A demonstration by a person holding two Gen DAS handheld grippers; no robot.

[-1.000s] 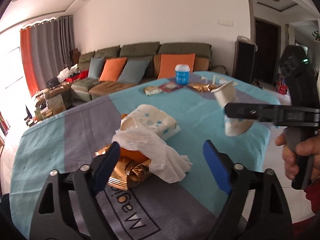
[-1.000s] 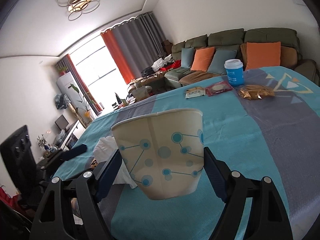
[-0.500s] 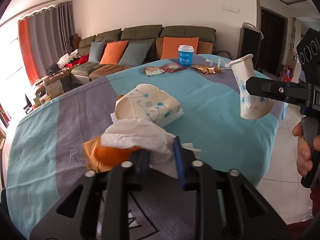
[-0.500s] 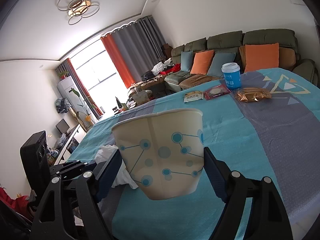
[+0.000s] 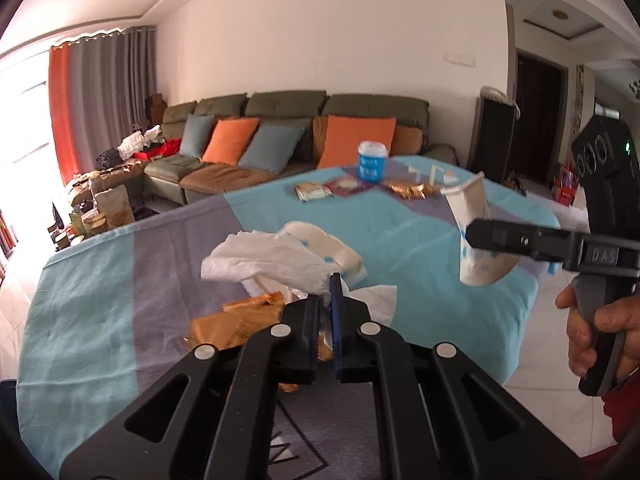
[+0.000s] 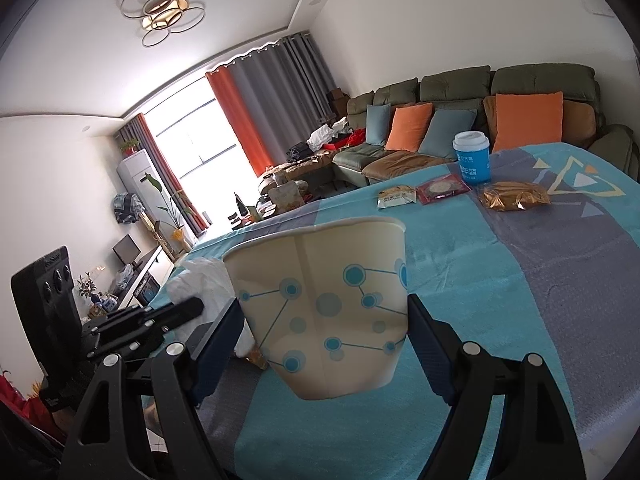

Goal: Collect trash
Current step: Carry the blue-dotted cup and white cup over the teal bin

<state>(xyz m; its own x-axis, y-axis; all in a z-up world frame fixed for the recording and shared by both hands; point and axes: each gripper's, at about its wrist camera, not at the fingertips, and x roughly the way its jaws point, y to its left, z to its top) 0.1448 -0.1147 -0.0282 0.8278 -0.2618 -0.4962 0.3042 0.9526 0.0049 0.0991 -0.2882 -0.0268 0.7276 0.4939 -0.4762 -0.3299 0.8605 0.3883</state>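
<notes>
My left gripper [image 5: 326,298] is shut on a crumpled white tissue [image 5: 272,260] and holds it just above the blue-and-grey tablecloth [image 5: 400,240]. Under the tissue lie a crushed paper cup [image 5: 340,250] and a gold wrapper [image 5: 240,320]. My right gripper [image 6: 326,320] is shut on a white paper cup with blue dots [image 6: 328,304], upright and clear of the table. From the left wrist that cup [image 5: 478,236] hangs at the right, in the right gripper [image 5: 484,248]. The right wrist view shows the left gripper [image 6: 188,308] and the tissue [image 6: 200,280] at the left.
At the table's far side stand a blue lidded cup [image 6: 472,156], a snack packet [image 6: 396,196], a red packet [image 6: 442,188] and a gold wrapper [image 6: 514,196]. A sofa [image 5: 280,120] is behind. The table edge drops to tiled floor [image 5: 548,344] at the right, by a person's hand [image 5: 600,332].
The left gripper's jaws went from wide open to shut on the tissue and lifted it off the pile. The right gripper kept still with its cup.
</notes>
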